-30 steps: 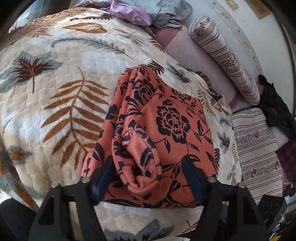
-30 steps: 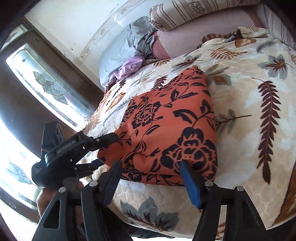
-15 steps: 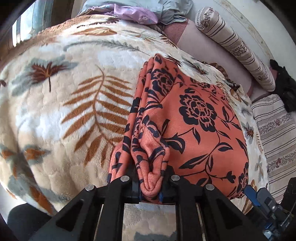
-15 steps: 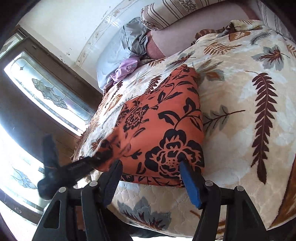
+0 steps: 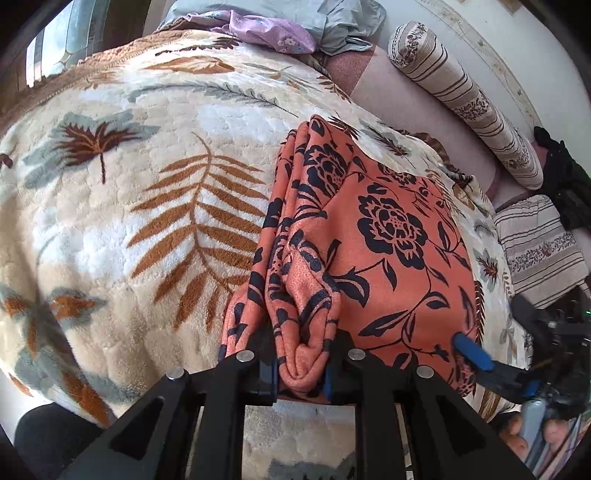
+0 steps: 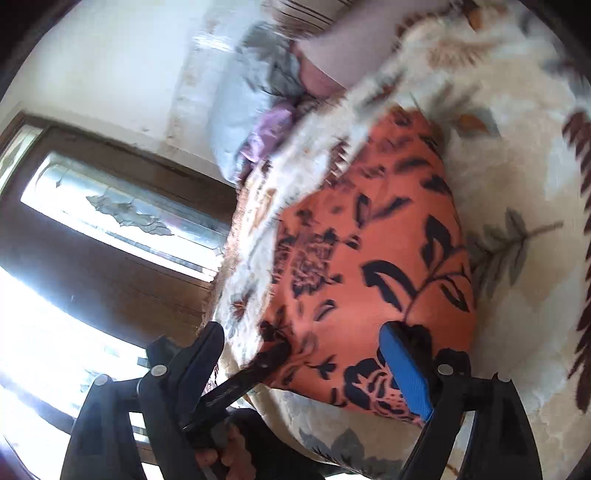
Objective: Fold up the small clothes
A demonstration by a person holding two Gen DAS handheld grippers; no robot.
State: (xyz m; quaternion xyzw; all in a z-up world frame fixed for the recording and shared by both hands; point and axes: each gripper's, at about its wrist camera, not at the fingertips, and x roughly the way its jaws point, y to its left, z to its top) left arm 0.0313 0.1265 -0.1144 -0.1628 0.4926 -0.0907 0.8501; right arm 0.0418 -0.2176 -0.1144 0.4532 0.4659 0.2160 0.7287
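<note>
- The blanket (image 5: 122,206) (cream, leaf-printed) covers the bed.
- The orange cloth (image 5: 388,251) lies folded on it — near edge bunched.
- The left gripper (image 5: 301,373) pinches that bunched edge.
- The right gripper (image 6: 301,365) — jaws just widened — straddles the cloth's corner, unclenched.

The left wrist view looks steeply down from the bed's near edge, close over the orange floral garment (image 5: 388,251) on the leaf-patterned blanket (image 5: 129,221). The right wrist view faces it more shallowly from the other corner, toward a window (image 6: 122,229). Both share garment, blanket and the far pile of clothes (image 5: 295,26).
</note>
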